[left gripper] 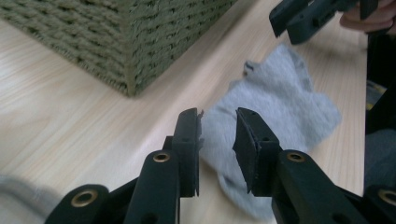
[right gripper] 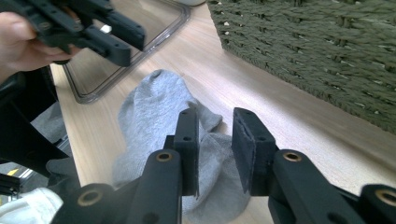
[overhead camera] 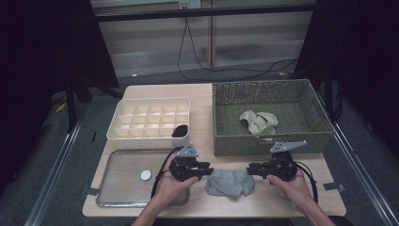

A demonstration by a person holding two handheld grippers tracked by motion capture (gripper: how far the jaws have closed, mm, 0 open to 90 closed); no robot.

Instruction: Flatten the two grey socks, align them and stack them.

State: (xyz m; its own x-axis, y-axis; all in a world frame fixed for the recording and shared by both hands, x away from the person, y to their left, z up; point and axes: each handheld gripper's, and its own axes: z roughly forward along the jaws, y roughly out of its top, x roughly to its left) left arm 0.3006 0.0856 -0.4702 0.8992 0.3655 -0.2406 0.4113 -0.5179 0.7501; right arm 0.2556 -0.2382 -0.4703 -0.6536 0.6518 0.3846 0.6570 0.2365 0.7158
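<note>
A grey sock (overhead camera: 230,183) lies crumpled on the worktop (overhead camera: 207,101) near the front edge, between the left gripper (overhead camera: 207,170) and right gripper (overhead camera: 251,170), both with fingers released and empty, apparently poised to fold it.

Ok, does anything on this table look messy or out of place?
The grey sock lies crumpled on the bare table between the two grippers, outside any container. The beige socks sit in the wicker basket, a dark item in the divider box.
</note>
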